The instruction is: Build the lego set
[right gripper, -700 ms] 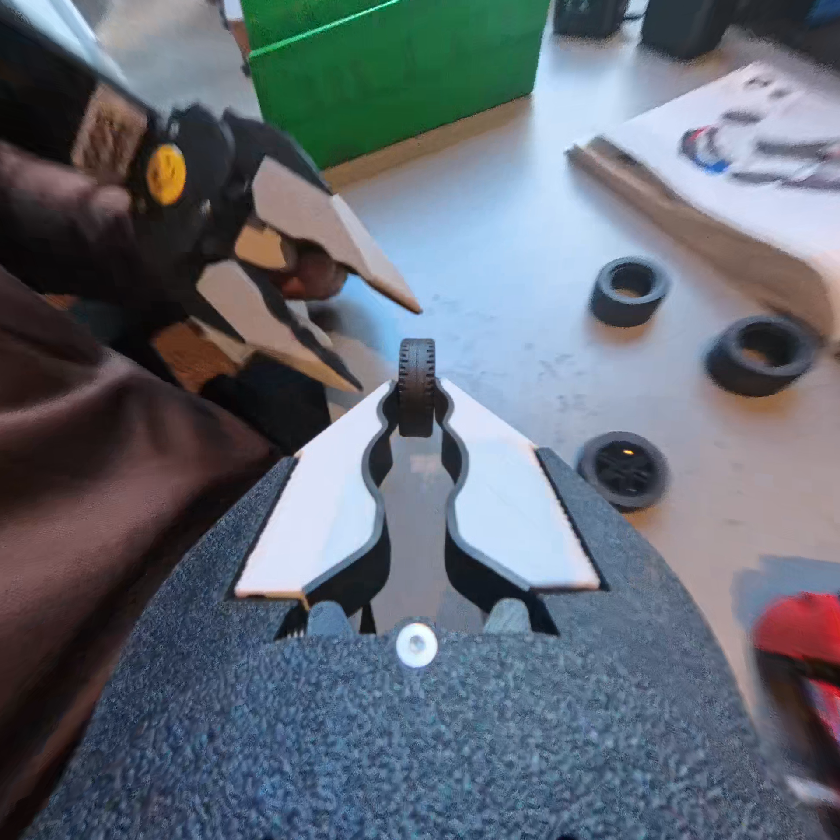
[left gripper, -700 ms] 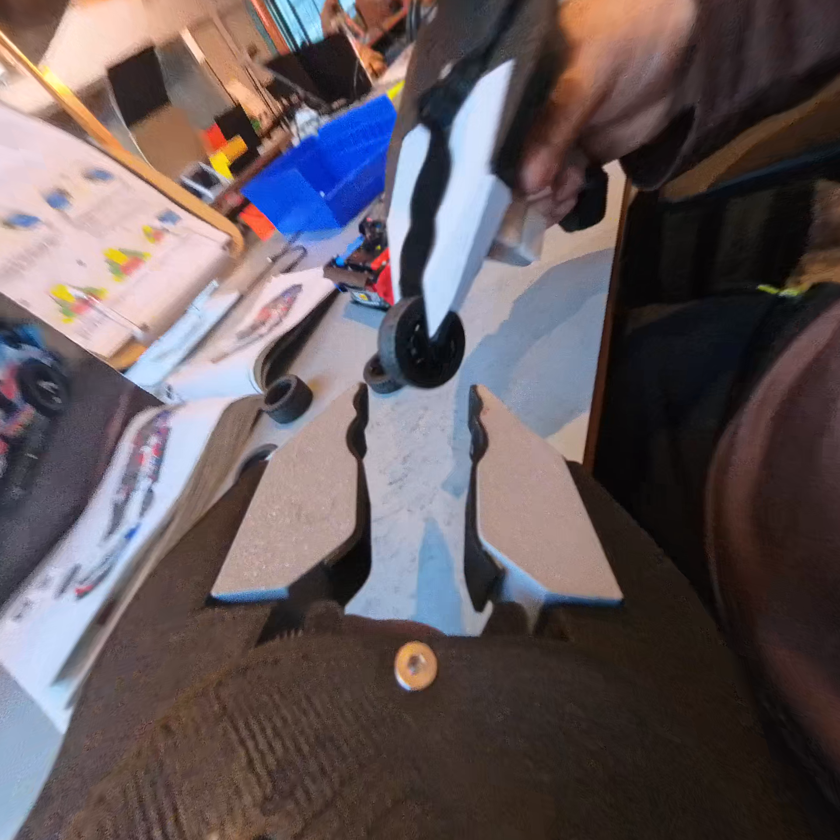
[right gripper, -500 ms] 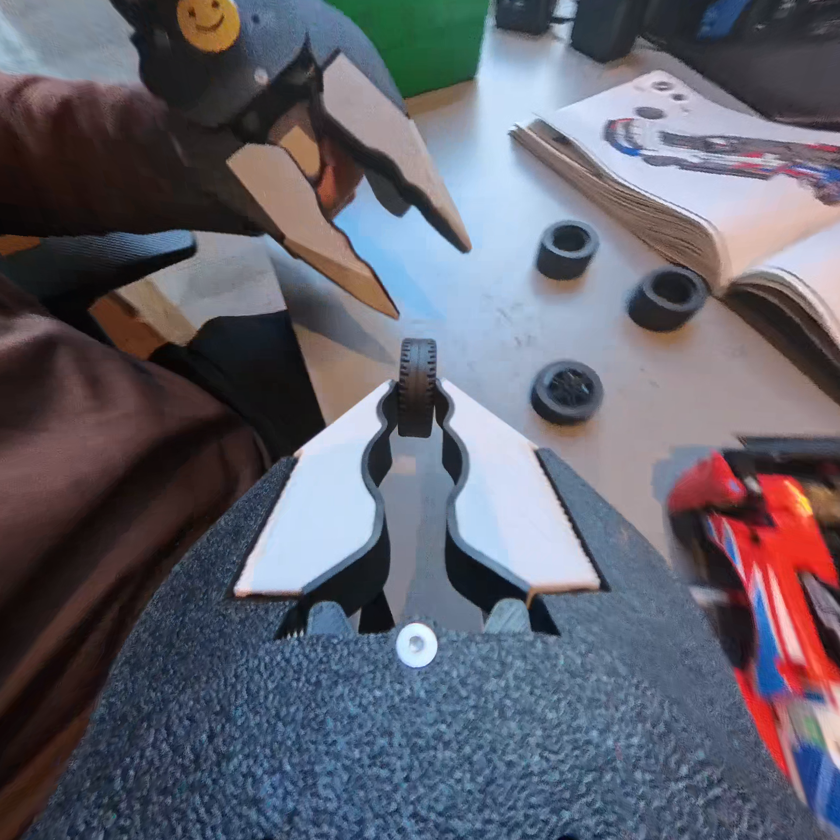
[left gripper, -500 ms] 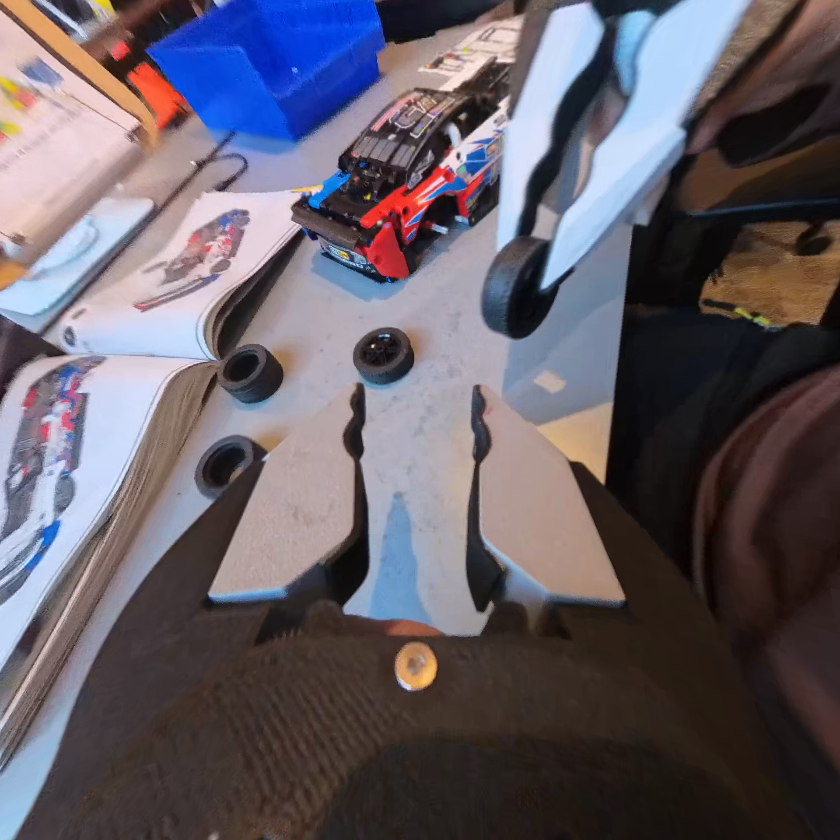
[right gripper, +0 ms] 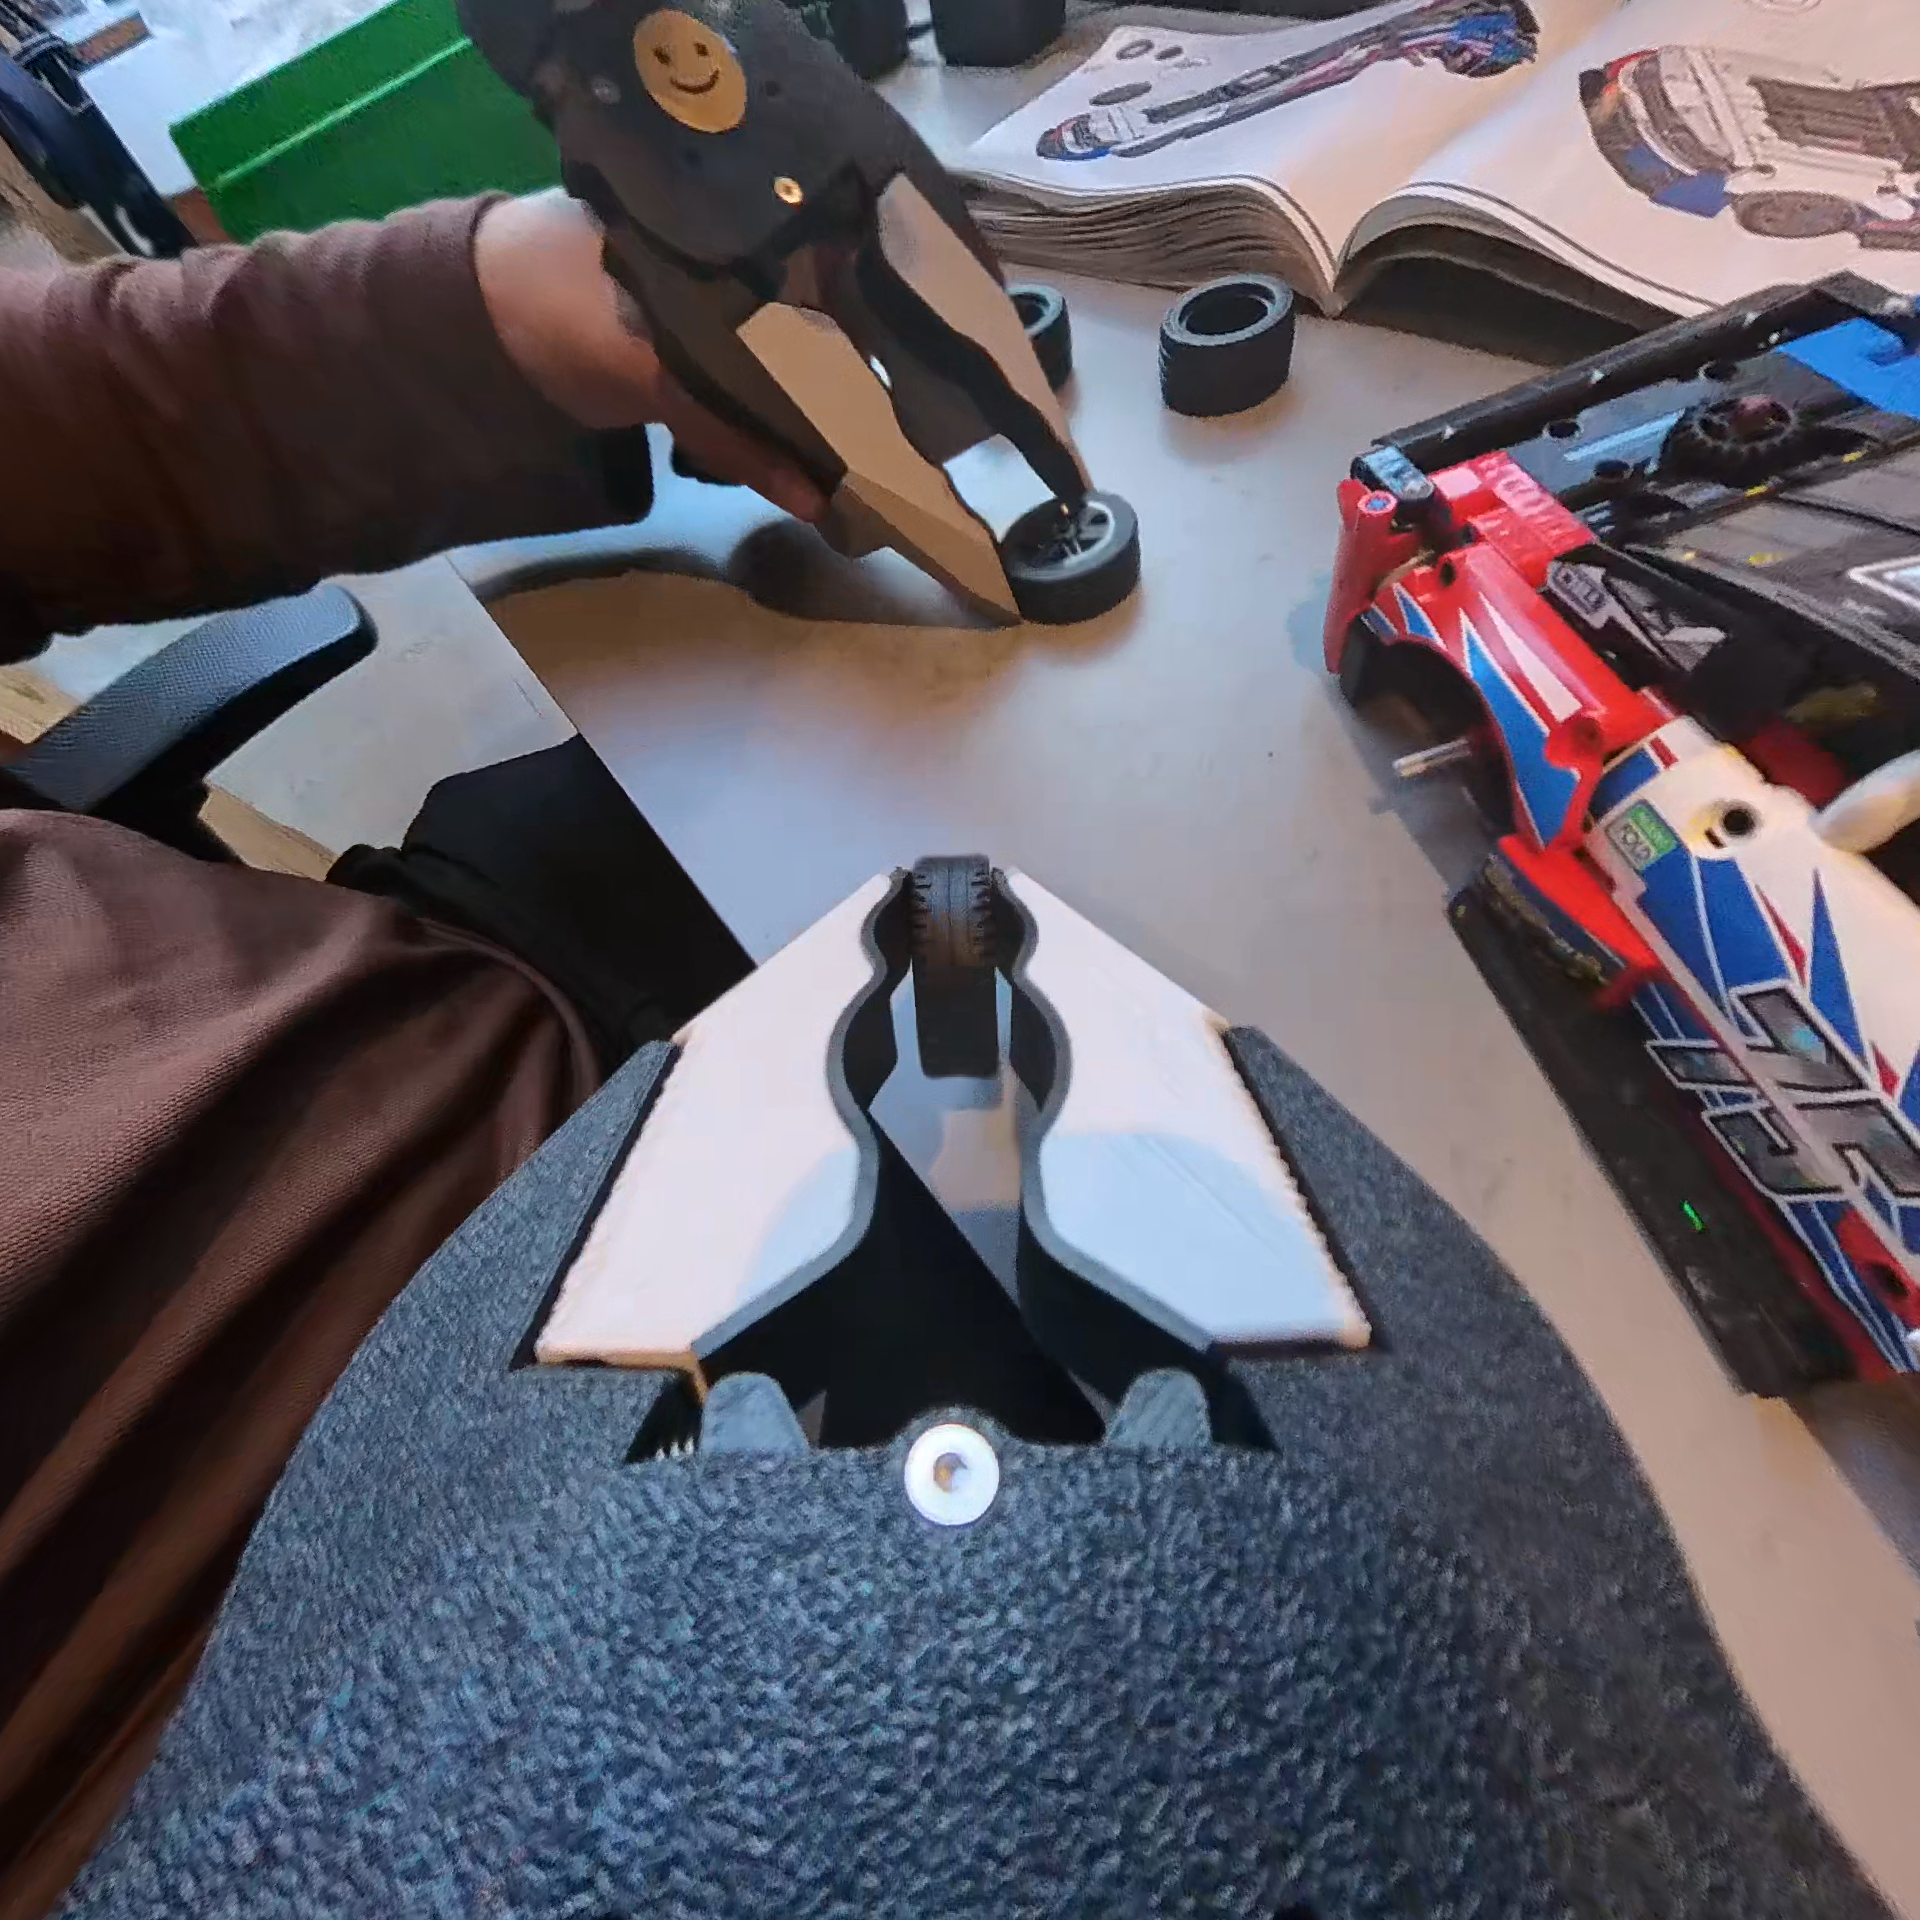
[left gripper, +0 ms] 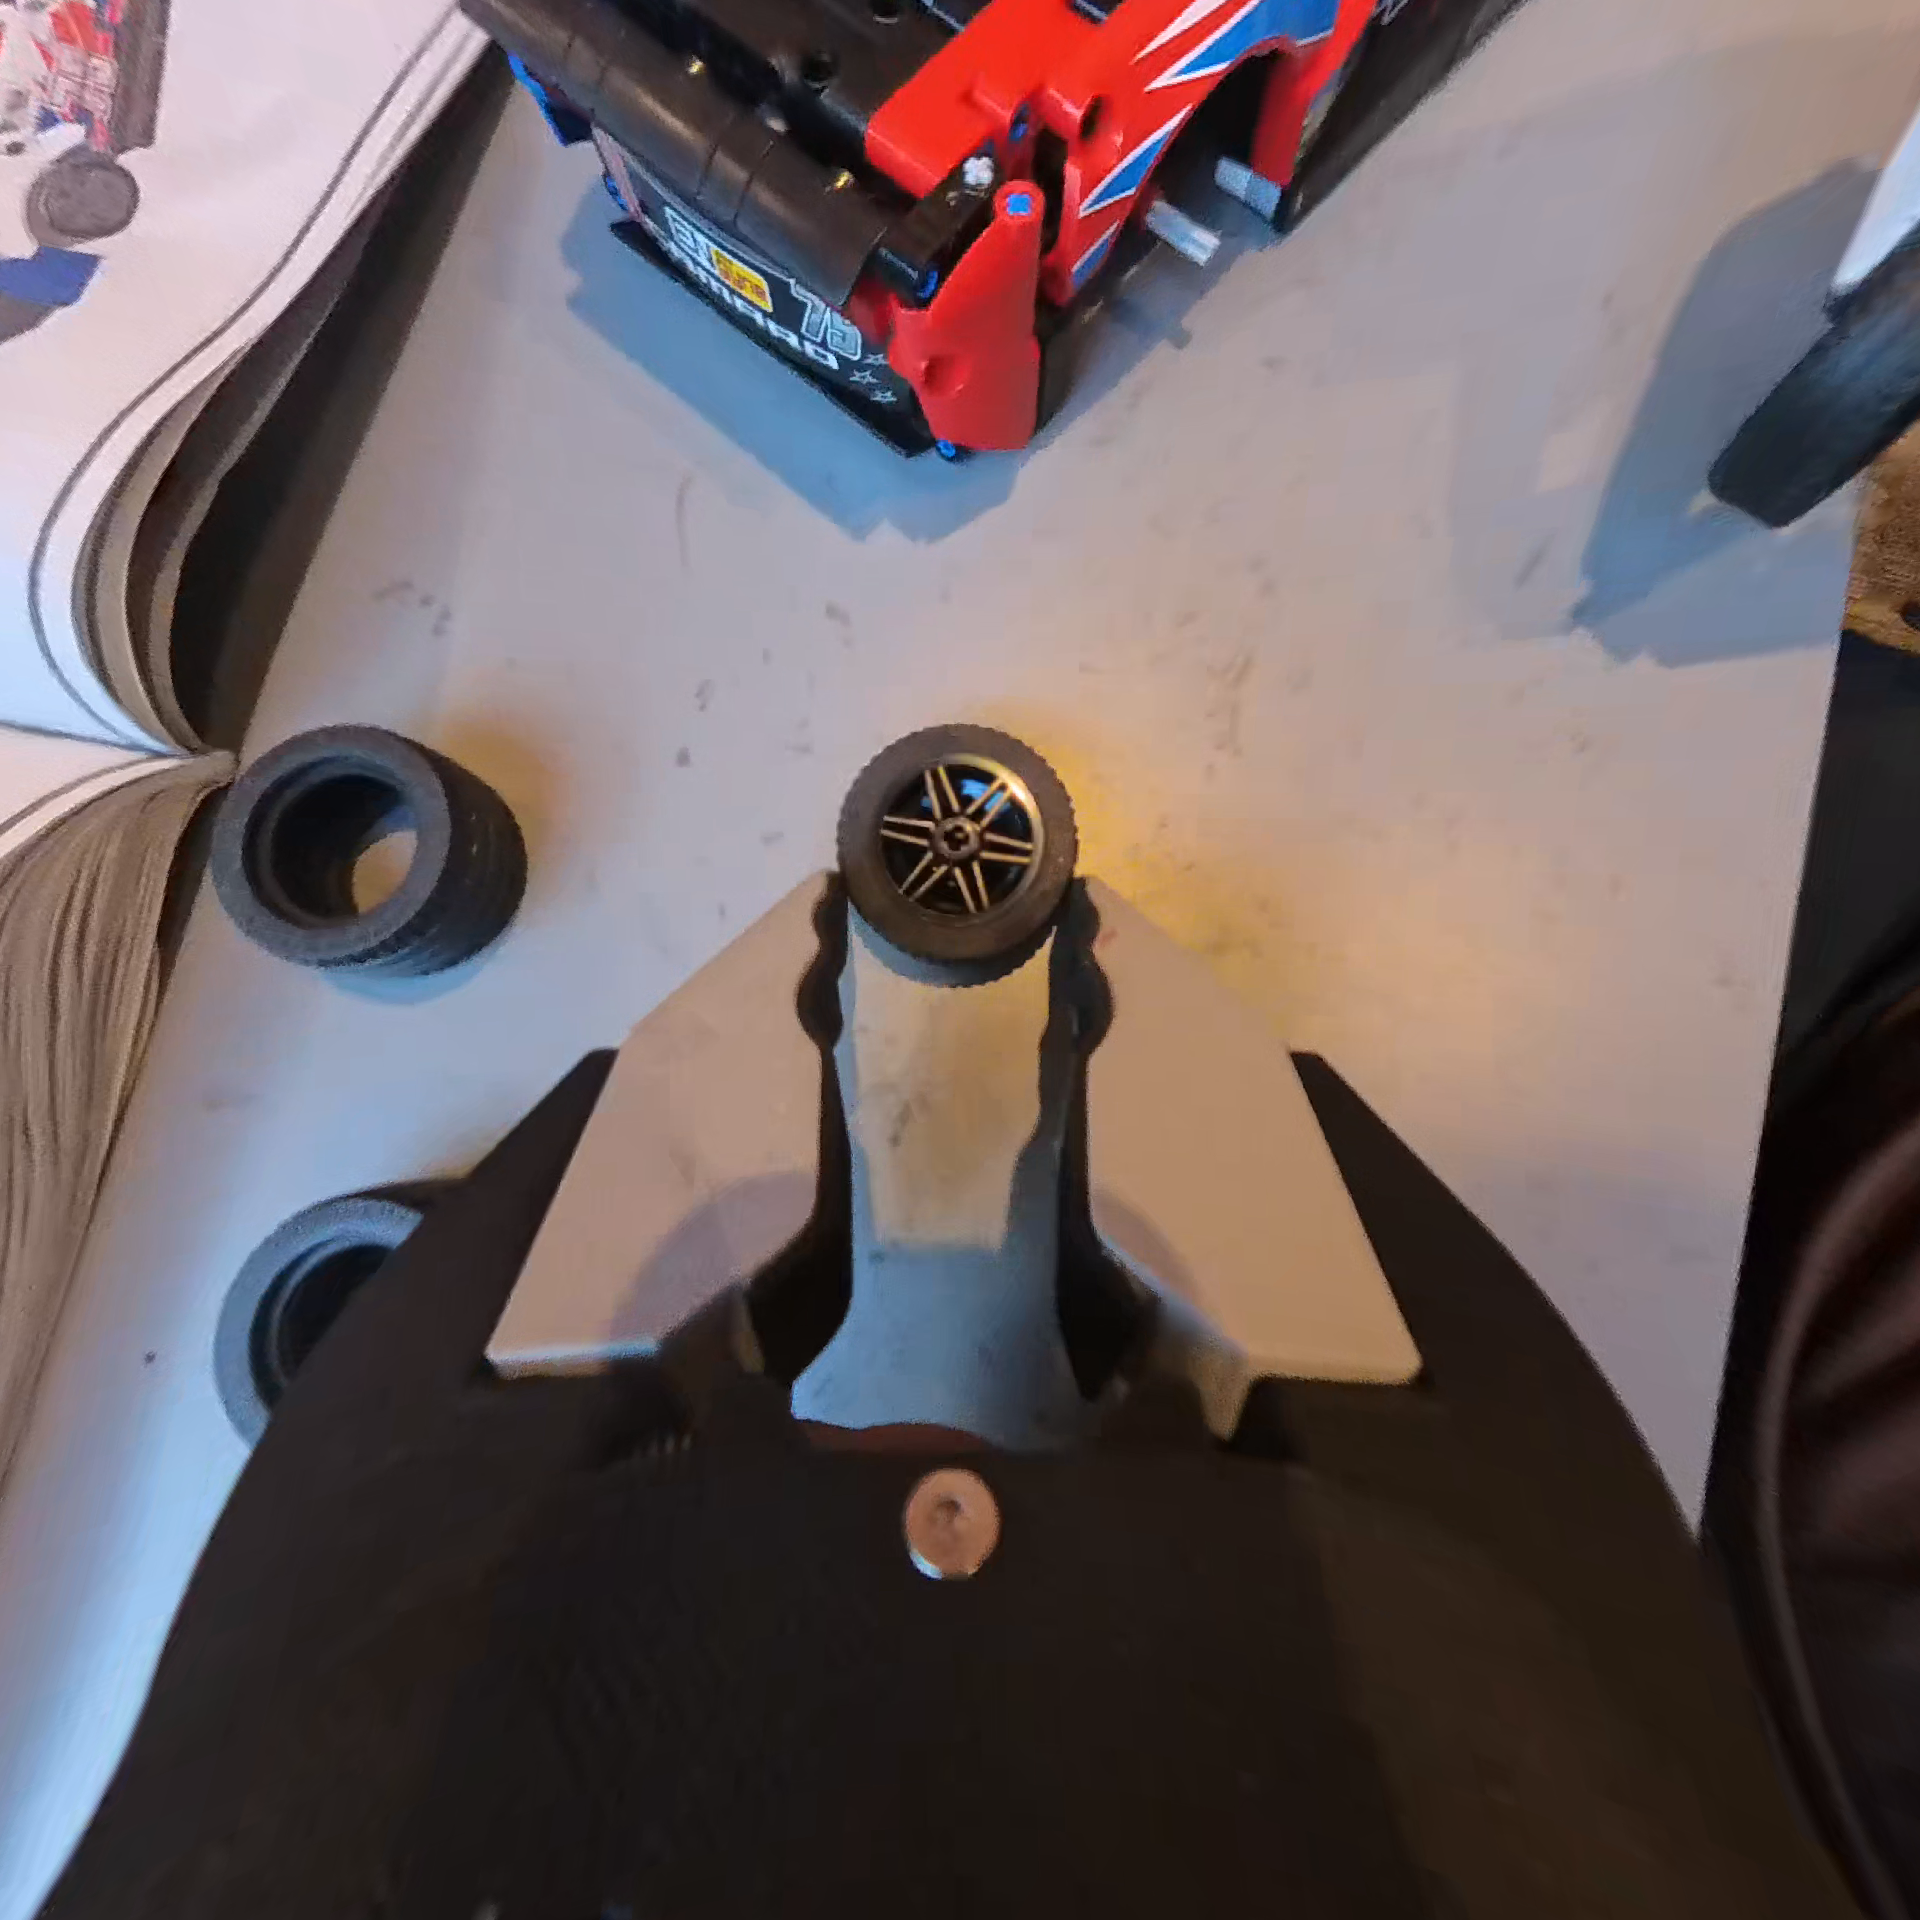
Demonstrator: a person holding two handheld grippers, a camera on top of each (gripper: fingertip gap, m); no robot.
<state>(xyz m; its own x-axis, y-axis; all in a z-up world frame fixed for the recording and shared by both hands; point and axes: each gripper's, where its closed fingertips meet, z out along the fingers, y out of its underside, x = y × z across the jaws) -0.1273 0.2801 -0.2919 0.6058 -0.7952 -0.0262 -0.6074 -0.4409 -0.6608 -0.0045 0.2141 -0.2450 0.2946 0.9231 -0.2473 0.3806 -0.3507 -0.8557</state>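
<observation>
My left gripper (left gripper: pixel 954 902) is open and low over the table, its two tips on either side of a black spoked wheel (left gripper: pixel 956 847) that lies flat. The right wrist view shows the same wheel (right gripper: pixel 1081 561) between those fingers. My right gripper (right gripper: pixel 951 888) is shut on a second black wheel (right gripper: pixel 951 935), held edge-on above the table's near edge. That wheel shows at the far right of the left wrist view (left gripper: pixel 1818 416). The red, blue and black lego car (left gripper: pixel 935 208) sits beyond the left gripper, with a bare axle at its wheel arch, and lies right of my right gripper (right gripper: pixel 1662 831).
Two empty black tyres (left gripper: pixel 364 847) (left gripper: pixel 301 1309) lie left of the left gripper, beside the open instruction book (left gripper: pixel 156 312). The book (right gripper: pixel 1455 156) and a green box (right gripper: pixel 364 156) are at the back. A chair armrest (right gripper: pixel 187 686) and the table edge are on the person's side. My right fingertips sit around 15 cm from my left ones. My right tips are about 30 cm from the book (right gripper: pixel 1455 156), my left tips only 20 cm.
My left gripper has dropped down and forward until its open tips flank the spoked wheel on the table. My right gripper still holds its wheel and has swung toward the car.
</observation>
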